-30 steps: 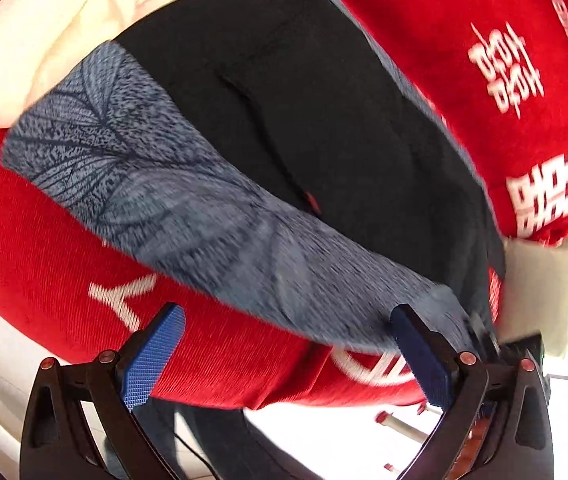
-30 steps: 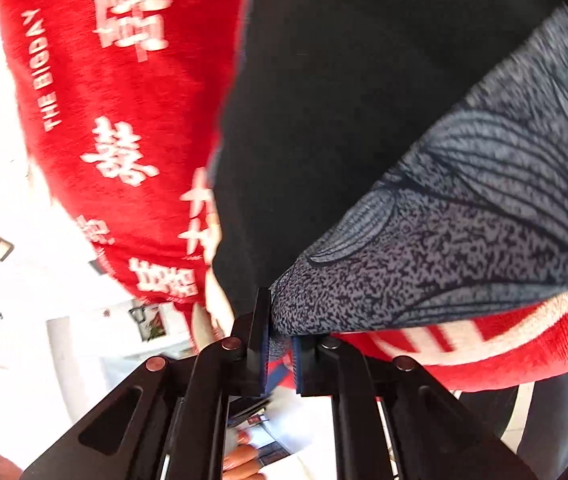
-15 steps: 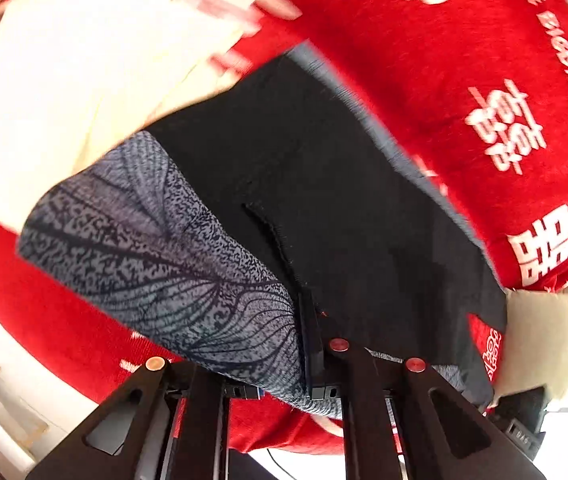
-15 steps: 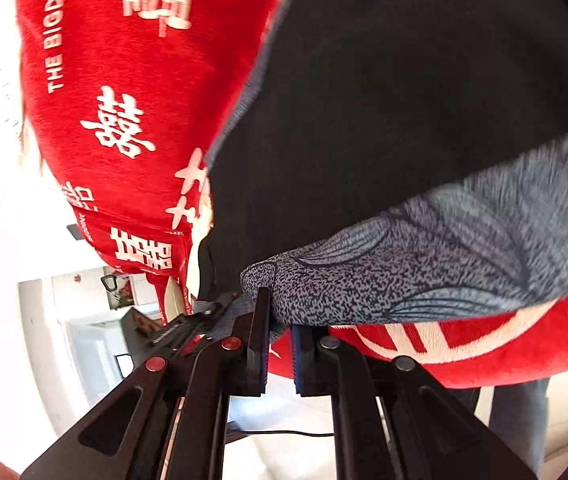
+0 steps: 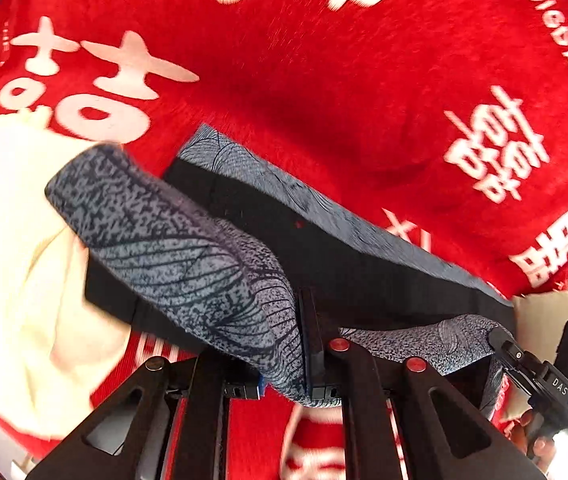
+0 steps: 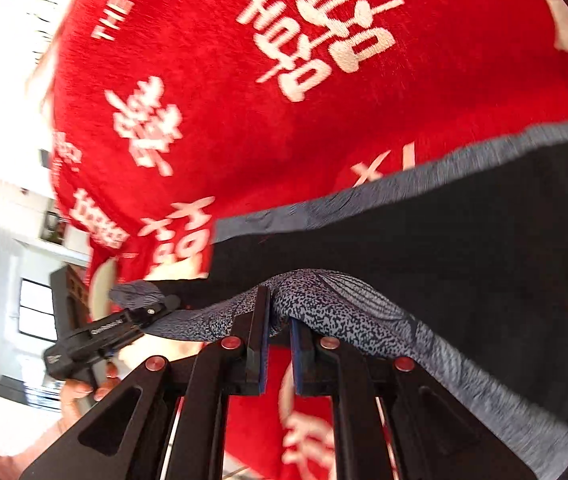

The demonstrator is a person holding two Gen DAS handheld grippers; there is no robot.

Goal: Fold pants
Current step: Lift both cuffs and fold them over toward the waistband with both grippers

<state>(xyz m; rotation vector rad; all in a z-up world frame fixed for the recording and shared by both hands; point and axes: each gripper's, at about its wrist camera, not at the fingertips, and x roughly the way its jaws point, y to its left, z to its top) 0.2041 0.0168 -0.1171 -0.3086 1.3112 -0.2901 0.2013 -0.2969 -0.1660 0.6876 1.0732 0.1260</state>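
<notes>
The pants (image 5: pixel 363 264) lie on a red blanket, black on the upper face with a grey leaf-print fabric (image 5: pixel 172 240) along their edges. My left gripper (image 5: pixel 287 360) is shut on a lifted fold of the grey print, which drapes over its left finger. My right gripper (image 6: pixel 278 320) is shut on the same grey edge (image 6: pixel 347 308) further along. The raised edge hangs between the two grippers above the black part (image 6: pixel 443 248). Each view shows the other gripper, held by a hand: the right one (image 5: pixel 523 364) and the left one (image 6: pixel 164 306).
The red blanket (image 5: pixel 363 80) with white characters fills the far side of both views. A cream cloth (image 5: pixel 12 240) lies left of the pants, and a cream cushion (image 5: pixel 543 320) sits at the right edge. A white room with a window (image 6: pixel 34 308) shows beyond the blanket.
The left gripper went from wide open to shut on the grey edge. Both grippers then rose and carried the edge forward over the black part, and the right one rolled.
</notes>
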